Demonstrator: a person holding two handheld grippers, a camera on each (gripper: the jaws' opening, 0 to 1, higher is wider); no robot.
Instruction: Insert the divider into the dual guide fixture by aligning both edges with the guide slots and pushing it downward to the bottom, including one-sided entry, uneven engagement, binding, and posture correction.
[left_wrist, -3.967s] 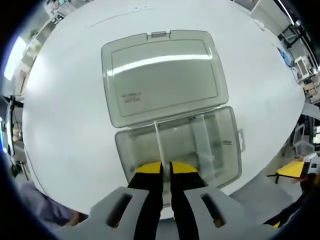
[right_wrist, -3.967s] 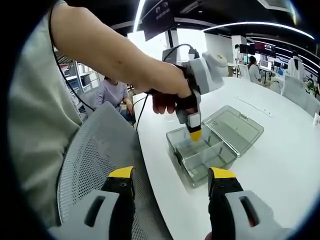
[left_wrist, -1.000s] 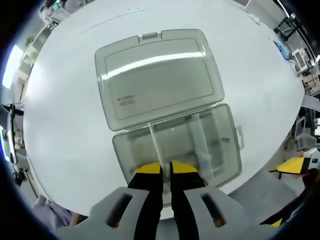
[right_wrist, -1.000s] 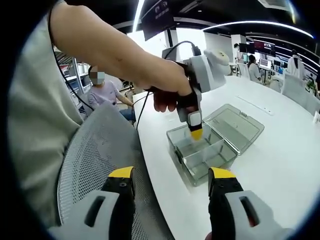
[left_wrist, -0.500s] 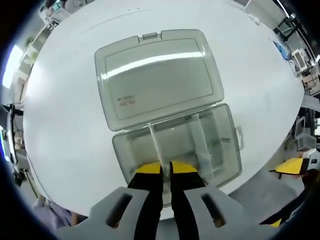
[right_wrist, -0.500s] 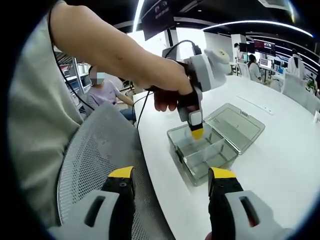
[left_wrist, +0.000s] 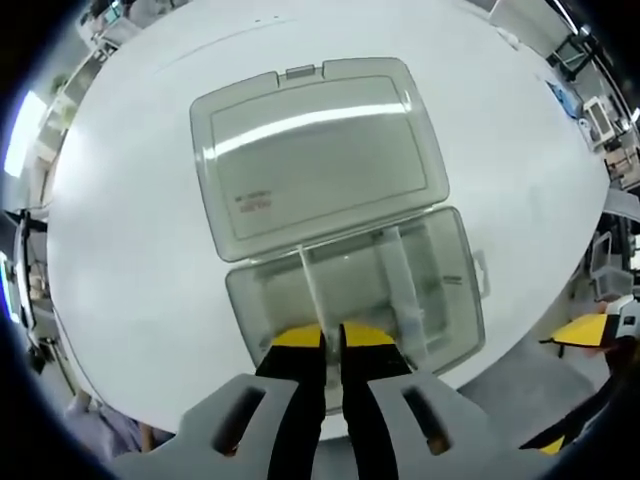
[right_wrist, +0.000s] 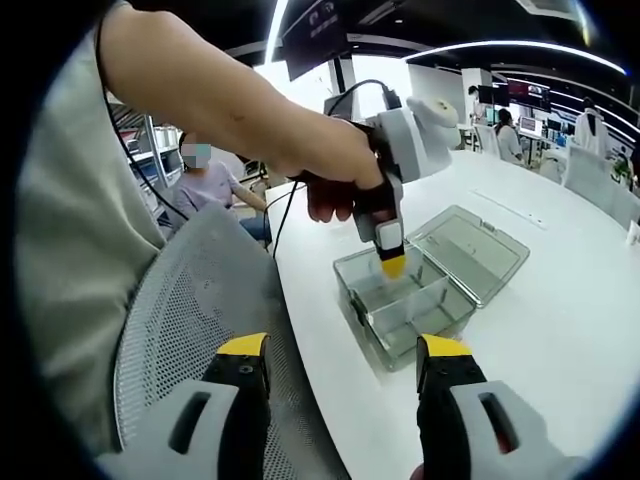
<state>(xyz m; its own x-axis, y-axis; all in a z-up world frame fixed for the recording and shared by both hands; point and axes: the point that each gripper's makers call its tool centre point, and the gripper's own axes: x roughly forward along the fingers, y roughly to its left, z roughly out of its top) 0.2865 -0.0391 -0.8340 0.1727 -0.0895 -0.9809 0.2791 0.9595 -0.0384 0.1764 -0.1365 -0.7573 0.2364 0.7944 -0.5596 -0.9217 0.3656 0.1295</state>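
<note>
The left gripper (left_wrist: 332, 338) has its jaws clamped on the clear divider (left_wrist: 312, 290) inside the open box (left_wrist: 352, 290) near the counter (left_wrist: 130, 230) edge; the right gripper (right_wrist: 345, 365) has its jaws apart.

The right gripper (right_wrist: 343, 395) hangs wide open over a mesh chair (right_wrist: 190, 330); the left gripper (right_wrist: 392, 262) dips into the clear box (right_wrist: 400, 305).
</note>
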